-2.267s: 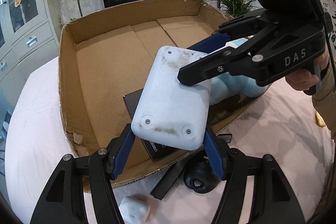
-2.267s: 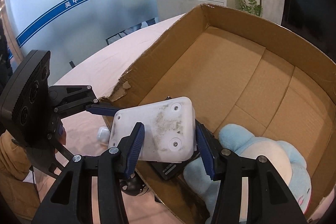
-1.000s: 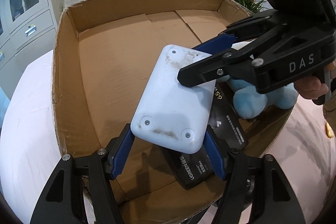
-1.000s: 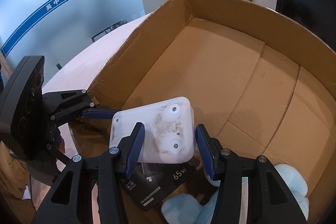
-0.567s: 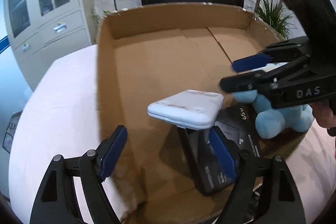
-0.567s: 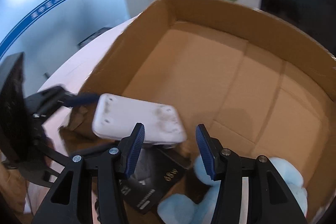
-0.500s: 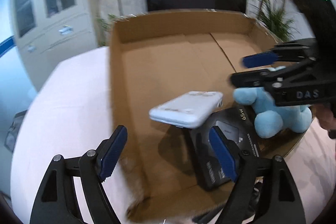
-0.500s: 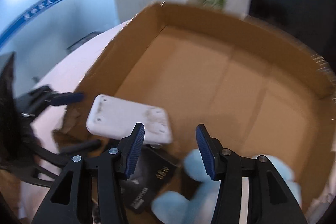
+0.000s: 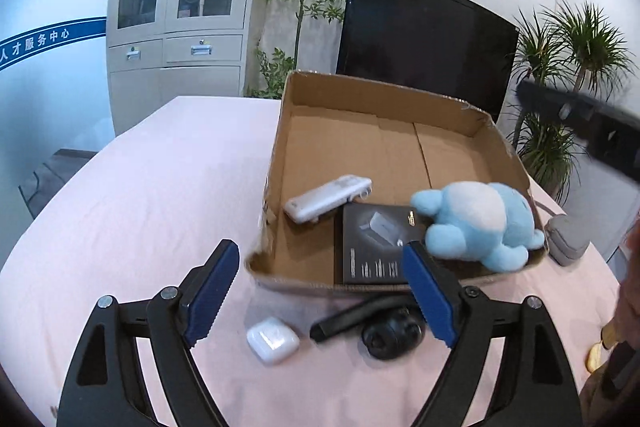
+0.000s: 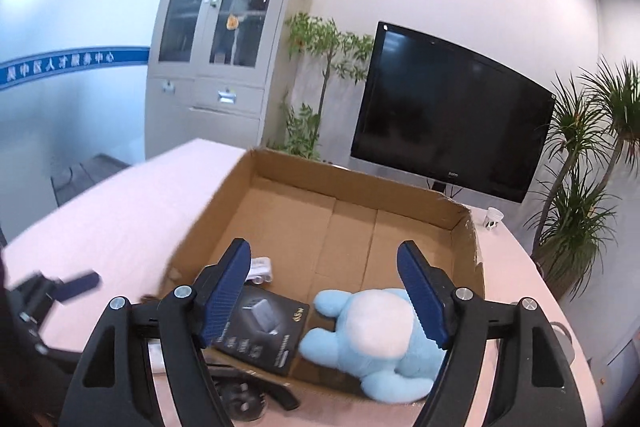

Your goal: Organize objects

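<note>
My left gripper (image 9: 320, 291) hangs above the pink tablecloth (image 9: 152, 195) with jaws spread wide, gripping nothing. My right gripper (image 10: 328, 291) is likewise released and empty. The flat white plastic device (image 9: 327, 198) lies inside the open brown cardboard box (image 9: 384, 95), near its left wall, its right end resting on the black rectangular retail box (image 9: 370, 247). The light-blue plush toy (image 9: 480, 225) lies beside them.

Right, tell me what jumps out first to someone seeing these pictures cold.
The blue plush toy in the near right corner of the open cardboard box, partly over a black carton. Left of them lies a white device. Outside, on the pink tablecloth, sits a white earbud case.
</note>
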Available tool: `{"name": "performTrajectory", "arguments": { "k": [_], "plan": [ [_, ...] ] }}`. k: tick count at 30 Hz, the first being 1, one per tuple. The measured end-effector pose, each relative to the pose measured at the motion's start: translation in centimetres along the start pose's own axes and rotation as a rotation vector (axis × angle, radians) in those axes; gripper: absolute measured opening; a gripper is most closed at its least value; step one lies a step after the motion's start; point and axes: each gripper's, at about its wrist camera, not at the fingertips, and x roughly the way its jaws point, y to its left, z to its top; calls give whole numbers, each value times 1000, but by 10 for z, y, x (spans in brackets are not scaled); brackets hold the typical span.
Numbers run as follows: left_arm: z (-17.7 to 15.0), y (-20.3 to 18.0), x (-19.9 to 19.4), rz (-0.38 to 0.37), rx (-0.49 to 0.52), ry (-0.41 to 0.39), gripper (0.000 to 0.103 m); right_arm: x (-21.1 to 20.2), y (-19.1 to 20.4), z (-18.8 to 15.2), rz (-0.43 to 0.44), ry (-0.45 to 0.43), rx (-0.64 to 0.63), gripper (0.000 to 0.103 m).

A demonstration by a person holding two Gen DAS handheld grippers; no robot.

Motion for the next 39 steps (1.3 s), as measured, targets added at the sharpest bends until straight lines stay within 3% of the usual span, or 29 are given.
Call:
{"name": "performTrajectory", "arguments": {
  "k": [11,39],
  "plan": [
    [-16,0,-17,-17,-49,5,83,-69,9,-5,-12,-78,-8,75],
    [-22,-6,-15,-42,-58,15,83,-63,3,-6,-10,-76,-20,75]
  ]
}}
